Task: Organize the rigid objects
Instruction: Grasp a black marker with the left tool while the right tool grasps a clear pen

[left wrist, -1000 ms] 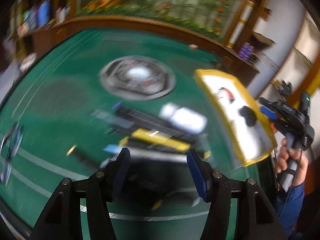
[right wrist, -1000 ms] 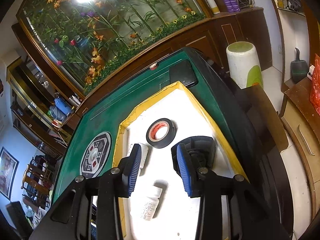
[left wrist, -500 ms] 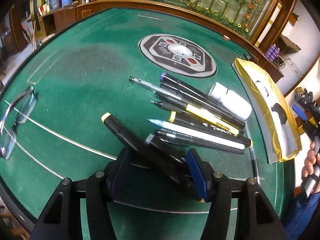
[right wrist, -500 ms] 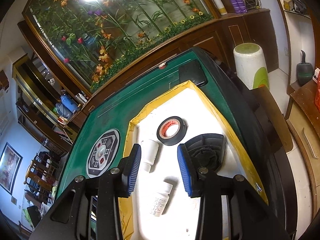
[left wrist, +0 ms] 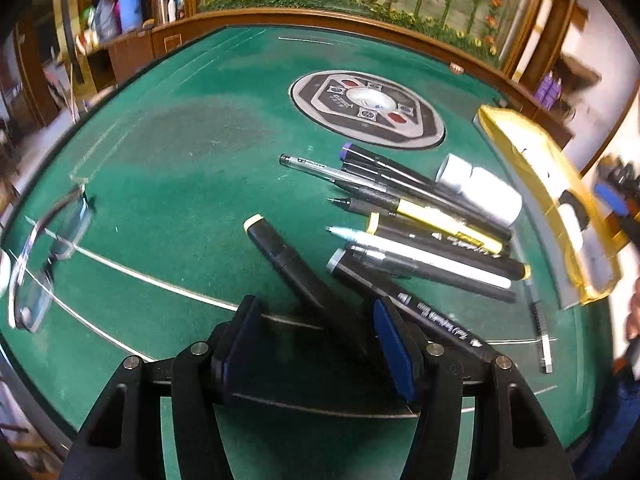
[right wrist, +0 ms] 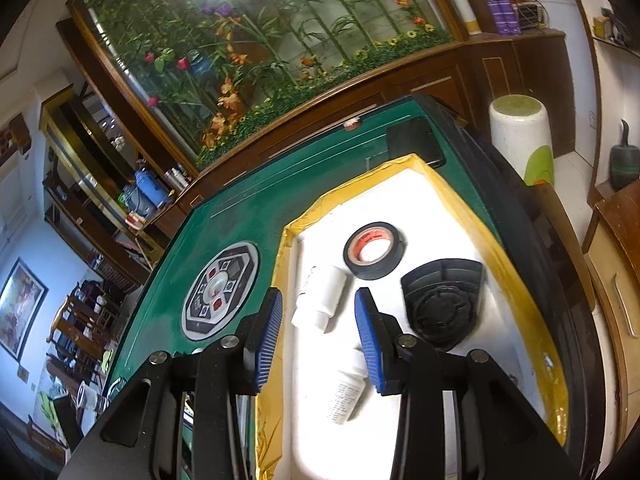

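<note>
Surface: green felt table (left wrist: 180,168), central emblem (left wrist: 368,108) | pens (left wrist: 420,216) beside emblem, right | left gripper (left wrist: 316,340) jaws apart astride black marker (left wrist: 300,276) | right gripper (right wrist: 318,328) apart, empty, over yellow-rimmed tray (right wrist: 516,280) | glasses (left wrist: 44,256) cut off, left.

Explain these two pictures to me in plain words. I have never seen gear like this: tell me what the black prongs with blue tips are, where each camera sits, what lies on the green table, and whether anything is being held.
There is no robot here. A person holds a hand-operated two-finger gripper in each hand, with a wide-angle camera on each looking along the fingers.

The left camera shows the left gripper low over the green table, its jaws open around a black marker with a pale cap, not squeezing it. Beyond lie a cluster of pens, a white bottle and, at the left edge, glasses.

The right camera shows the right gripper, open and holding nothing, above a white tray with a yellow rim. In it lie a roll of black tape, two small white bottles and a black plastic part.
</note>
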`<action>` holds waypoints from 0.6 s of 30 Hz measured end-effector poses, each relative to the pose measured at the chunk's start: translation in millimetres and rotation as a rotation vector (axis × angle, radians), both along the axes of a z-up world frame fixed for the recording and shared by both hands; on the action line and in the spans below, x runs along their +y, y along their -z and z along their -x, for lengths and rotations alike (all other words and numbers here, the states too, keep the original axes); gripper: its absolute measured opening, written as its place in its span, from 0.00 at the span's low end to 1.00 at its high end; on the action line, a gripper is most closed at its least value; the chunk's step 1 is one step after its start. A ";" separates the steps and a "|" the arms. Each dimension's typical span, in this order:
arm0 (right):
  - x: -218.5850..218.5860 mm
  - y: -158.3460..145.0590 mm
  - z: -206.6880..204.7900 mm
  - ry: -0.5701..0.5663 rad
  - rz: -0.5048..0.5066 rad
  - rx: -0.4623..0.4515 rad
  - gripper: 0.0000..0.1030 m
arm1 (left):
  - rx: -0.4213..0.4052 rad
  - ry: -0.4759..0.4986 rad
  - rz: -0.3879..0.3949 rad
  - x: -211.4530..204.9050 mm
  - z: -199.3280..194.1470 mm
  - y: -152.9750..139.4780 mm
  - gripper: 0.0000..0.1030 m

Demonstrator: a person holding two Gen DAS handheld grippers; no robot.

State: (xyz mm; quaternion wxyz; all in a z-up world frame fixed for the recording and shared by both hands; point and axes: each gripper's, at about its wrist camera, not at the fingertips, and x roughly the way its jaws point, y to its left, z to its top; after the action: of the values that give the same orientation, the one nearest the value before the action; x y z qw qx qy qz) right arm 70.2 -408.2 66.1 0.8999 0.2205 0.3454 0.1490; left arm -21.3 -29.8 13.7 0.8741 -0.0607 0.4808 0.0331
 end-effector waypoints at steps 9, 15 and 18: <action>59.7 -3.3 20.4 -0.253 0.087 -0.054 0.35 | -0.036 0.058 -0.068 4.1 8.6 0.3 0.31; 121.4 23.2 68.9 -0.418 0.242 0.047 0.18 | -0.072 0.069 -0.079 2.5 12.9 1.9 0.31; 133.2 32.6 84.0 -0.431 0.286 0.083 0.18 | -0.083 0.083 -0.076 3.2 13.1 2.5 0.31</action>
State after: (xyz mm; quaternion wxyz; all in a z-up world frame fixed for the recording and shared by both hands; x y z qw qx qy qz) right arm -13.9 -275.1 33.5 0.8546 0.0182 0.4384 0.2777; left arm -34.4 -26.6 11.2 0.8956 -0.0090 0.4446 0.0125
